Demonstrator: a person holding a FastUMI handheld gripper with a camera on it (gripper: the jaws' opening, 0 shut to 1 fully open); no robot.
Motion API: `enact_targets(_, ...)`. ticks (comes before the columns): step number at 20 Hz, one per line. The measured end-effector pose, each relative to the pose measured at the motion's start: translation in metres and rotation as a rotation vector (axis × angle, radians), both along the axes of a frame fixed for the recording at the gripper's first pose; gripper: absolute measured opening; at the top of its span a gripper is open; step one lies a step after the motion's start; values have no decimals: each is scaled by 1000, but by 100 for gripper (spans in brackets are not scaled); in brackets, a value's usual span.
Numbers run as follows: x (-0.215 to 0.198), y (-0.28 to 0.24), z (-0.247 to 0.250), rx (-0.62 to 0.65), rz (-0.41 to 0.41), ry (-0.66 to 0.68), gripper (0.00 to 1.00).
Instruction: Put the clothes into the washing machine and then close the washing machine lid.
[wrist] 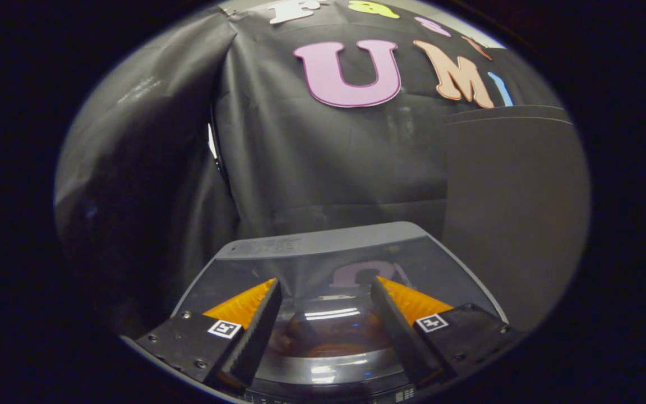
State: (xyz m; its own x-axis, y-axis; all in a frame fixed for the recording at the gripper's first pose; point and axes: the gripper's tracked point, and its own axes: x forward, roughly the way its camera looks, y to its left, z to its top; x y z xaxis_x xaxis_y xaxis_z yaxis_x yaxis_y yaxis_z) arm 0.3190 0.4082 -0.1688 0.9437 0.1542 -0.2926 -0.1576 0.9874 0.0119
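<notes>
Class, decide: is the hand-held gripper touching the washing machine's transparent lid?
Cannot tell. In the gripper view the hand-held gripper is open, fingers spread over the closed transparent lid, but no contact or gap shows plainly.

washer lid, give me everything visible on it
The glossy, dark see-through washing machine lid with a grey frame lies shut and flat on the machine's top, below the tool and reaching beyond its fingers. Its glass reflects lights and the booth wall; something reddish-brown shows dimly beneath. The tool's fingers stand apart above it; contact cannot be told. A black cloth wall hangs behind.

Claw-mounted camera looks forward, close above the washing machine lid.
</notes>
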Motion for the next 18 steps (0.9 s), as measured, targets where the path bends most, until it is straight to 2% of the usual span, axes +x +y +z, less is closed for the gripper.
enact_targets(9,-10,-4,16,14,6,-4,97)
enact_targets(18,-63,-41,78,12,-4,-50,97)
